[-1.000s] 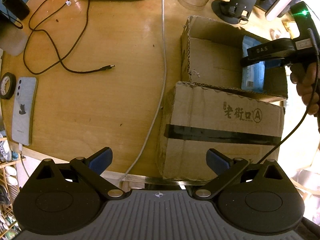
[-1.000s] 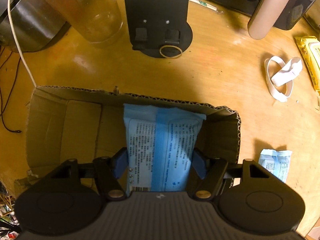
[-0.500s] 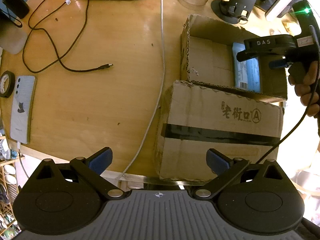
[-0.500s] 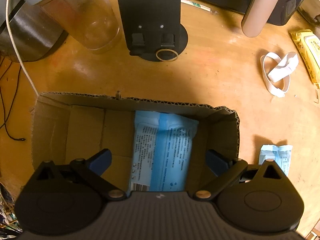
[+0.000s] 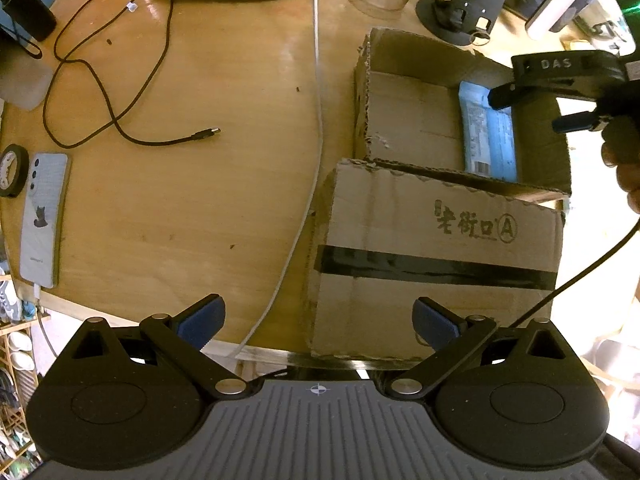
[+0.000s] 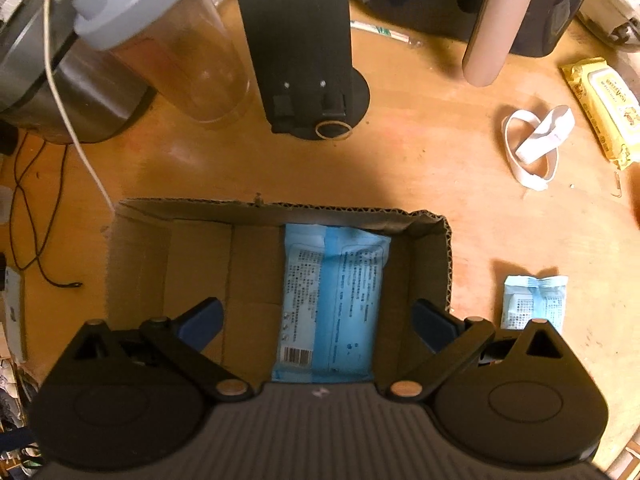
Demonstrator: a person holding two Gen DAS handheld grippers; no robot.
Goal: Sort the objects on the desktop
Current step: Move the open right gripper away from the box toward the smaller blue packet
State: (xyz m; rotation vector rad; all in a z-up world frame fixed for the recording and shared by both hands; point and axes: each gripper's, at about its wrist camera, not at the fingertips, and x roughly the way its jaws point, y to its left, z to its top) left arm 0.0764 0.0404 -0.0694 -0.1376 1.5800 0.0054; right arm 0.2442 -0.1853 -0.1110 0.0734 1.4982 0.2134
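Observation:
An open cardboard box (image 6: 140, 264) sits on the wooden table; it also shows in the left wrist view (image 5: 404, 128). A large blue wipes pack (image 6: 332, 300) lies inside it at the right, also visible in the left wrist view (image 5: 490, 136). My right gripper (image 6: 318, 320) is open and empty above the pack, raised over the box. My left gripper (image 5: 318, 318) is open and empty at the table's near edge, in front of the box's taped flap (image 5: 436, 248). A small blue packet (image 6: 534, 300) lies on the table right of the box.
A phone (image 5: 42, 216), tape roll (image 5: 12, 170) and black cable (image 5: 120, 112) lie at left. A white cable (image 5: 316, 120) runs past the box. A black stand (image 6: 304, 60), clear jar (image 6: 188, 60), white strap (image 6: 536, 148) and yellow wipes pack (image 6: 600, 108) are behind.
My right gripper opened, let go of the large blue pack in the box and drew up and back. The left gripper stayed open, nearly still.

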